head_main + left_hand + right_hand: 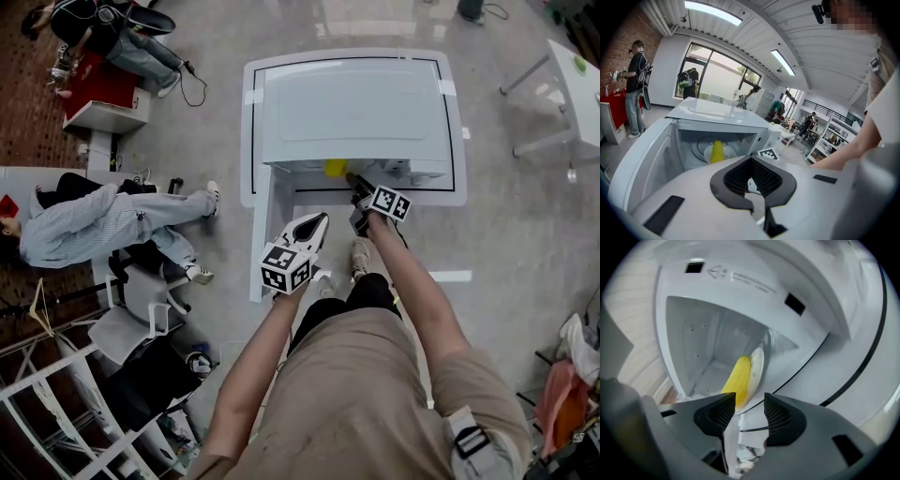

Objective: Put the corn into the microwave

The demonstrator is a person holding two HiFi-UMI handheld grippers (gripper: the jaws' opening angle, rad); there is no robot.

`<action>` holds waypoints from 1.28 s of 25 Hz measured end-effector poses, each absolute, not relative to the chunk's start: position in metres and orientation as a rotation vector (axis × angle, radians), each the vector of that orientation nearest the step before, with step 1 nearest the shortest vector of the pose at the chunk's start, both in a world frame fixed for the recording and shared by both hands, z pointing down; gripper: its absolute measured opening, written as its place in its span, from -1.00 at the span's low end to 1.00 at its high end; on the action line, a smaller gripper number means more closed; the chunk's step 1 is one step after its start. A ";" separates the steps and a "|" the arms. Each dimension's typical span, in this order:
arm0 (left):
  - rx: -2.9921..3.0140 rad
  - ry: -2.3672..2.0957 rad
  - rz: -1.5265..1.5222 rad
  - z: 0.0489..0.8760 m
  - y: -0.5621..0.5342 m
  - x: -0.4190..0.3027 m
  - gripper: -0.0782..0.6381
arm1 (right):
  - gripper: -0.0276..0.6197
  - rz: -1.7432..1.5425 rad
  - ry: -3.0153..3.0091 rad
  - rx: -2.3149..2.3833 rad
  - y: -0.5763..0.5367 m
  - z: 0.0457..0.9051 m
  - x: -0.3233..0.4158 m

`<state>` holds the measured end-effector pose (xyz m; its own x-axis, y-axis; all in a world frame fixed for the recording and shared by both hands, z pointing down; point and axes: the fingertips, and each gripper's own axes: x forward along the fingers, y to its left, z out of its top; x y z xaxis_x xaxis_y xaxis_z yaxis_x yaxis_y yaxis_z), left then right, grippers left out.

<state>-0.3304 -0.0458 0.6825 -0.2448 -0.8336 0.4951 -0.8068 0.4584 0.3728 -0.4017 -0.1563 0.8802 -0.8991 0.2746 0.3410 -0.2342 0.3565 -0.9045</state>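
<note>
Corn (737,378) lies on the white plate (757,363) inside the microwave (356,103), a detail the head view reduces to a yellow spot. The right gripper (750,399), at the oven's mouth on an outstretched arm, has its jaws spread and empty. The left gripper (750,159) is pinched closed on nothing, hanging back by the open door (258,234).

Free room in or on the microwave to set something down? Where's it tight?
Microwave top is bare all over. Inside, the floor left of the plate is free. It's tight around the plate, where the corn lies, and the right gripper sits at the opening, jaws open.
</note>
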 end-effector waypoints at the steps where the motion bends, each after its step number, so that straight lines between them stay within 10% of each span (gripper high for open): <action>1: 1.360 -2.066 -0.057 0.682 -0.045 -0.330 -0.77 | -0.36 1.428 -2.261 0.010 -0.161 0.883 -0.395; 9: 1.349 -2.066 -0.062 0.683 -0.039 -0.321 -0.77 | -0.32 0.315 -2.493 -0.038 -0.148 0.888 -0.398; 32: 1.473 -2.053 -0.091 0.662 -0.043 -0.318 -0.77 | -0.32 0.214 -2.551 0.030 -0.151 0.823 -0.404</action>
<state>-0.3179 -0.0431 0.6622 -0.2011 -0.8806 0.4290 -0.8394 0.3807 0.3880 -0.4038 -0.1514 0.8232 -0.8353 0.0245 0.5492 -0.0672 0.9870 -0.1462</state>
